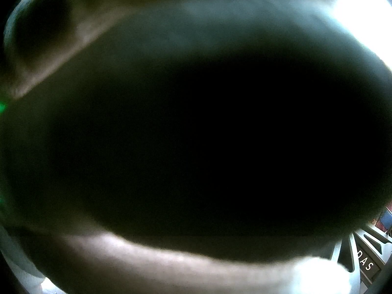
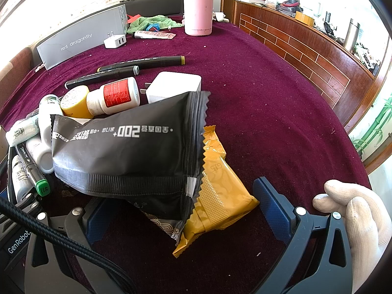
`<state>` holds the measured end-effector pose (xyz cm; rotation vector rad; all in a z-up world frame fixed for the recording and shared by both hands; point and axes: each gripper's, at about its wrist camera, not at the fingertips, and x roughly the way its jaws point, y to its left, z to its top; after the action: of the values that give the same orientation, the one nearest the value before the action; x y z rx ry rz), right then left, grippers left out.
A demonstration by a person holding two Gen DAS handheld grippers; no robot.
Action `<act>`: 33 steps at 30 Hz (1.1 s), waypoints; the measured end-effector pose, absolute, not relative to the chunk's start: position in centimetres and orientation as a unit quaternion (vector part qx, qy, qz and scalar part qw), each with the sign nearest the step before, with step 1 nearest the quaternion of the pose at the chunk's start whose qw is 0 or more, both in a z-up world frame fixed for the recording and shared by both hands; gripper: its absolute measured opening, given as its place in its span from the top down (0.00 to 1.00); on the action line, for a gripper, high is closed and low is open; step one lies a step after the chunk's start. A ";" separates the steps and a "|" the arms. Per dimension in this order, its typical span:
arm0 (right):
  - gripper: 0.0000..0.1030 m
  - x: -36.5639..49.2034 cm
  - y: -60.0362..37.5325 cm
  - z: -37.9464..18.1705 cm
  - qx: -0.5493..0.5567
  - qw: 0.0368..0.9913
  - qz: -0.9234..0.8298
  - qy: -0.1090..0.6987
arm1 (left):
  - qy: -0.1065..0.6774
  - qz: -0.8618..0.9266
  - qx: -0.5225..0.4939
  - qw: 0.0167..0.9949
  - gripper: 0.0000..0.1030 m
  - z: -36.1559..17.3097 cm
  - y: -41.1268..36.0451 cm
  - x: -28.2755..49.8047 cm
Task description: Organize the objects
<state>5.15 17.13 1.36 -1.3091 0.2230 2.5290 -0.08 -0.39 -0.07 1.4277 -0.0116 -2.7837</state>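
Observation:
In the right wrist view my right gripper [image 2: 181,210] is open, its blue pads wide apart on either side of a black snack packet [image 2: 127,152] that lies over a yellow packet [image 2: 215,196] on the purple tablecloth [image 2: 257,93]. Neither pad touches the packets. Behind them lie a white bottle with a red label [image 2: 115,95], a yellow-capped jar [image 2: 74,100], a white charger block [image 2: 176,85] and black markers [image 2: 142,63]. The left wrist view is almost wholly blocked by a dark blurred surface [image 1: 196,134] right against the lens; the left gripper does not show.
Small white bottles and a green-capped marker [image 2: 36,174] crowd the left edge. A grey box [image 2: 80,39], a white plug [image 2: 115,40], a green cloth [image 2: 149,22] and a pink flask [image 2: 198,7] stand at the back. A wooden counter [image 2: 306,49] runs along the right.

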 end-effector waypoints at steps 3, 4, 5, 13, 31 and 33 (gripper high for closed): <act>0.00 5.2 17.1 1.4 -0.454 0.142 0.876 0.077 | -0.004 -0.890 0.457 0.007 0.02 -0.1 -0.4 -0.1; 0.00 5.2 17.1 1.4 -0.454 0.142 0.876 0.077 | -0.004 -0.890 0.457 0.007 0.02 -0.1 -0.4 -0.1; 0.00 5.2 17.1 1.4 -0.454 0.142 0.876 0.077 | -0.004 -0.890 0.457 0.007 0.02 -0.1 -0.4 -0.1; 0.00 5.2 17.1 1.3 -0.454 0.142 0.876 0.077 | -0.004 -0.890 0.456 0.007 0.02 -0.1 -0.6 -0.1; 0.00 5.0 17.0 1.3 -0.454 0.142 0.876 0.077 | -0.003 -0.890 0.455 0.008 0.02 -0.4 -1.4 -0.3; 0.00 5.0 17.0 1.3 -0.454 0.142 0.876 0.077 | -0.003 -0.890 0.455 0.008 0.02 -0.5 -1.4 -0.3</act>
<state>5.00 17.02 1.32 -1.3089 0.2220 2.5292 -0.30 -1.44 -0.47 1.4229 -0.0095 -2.7839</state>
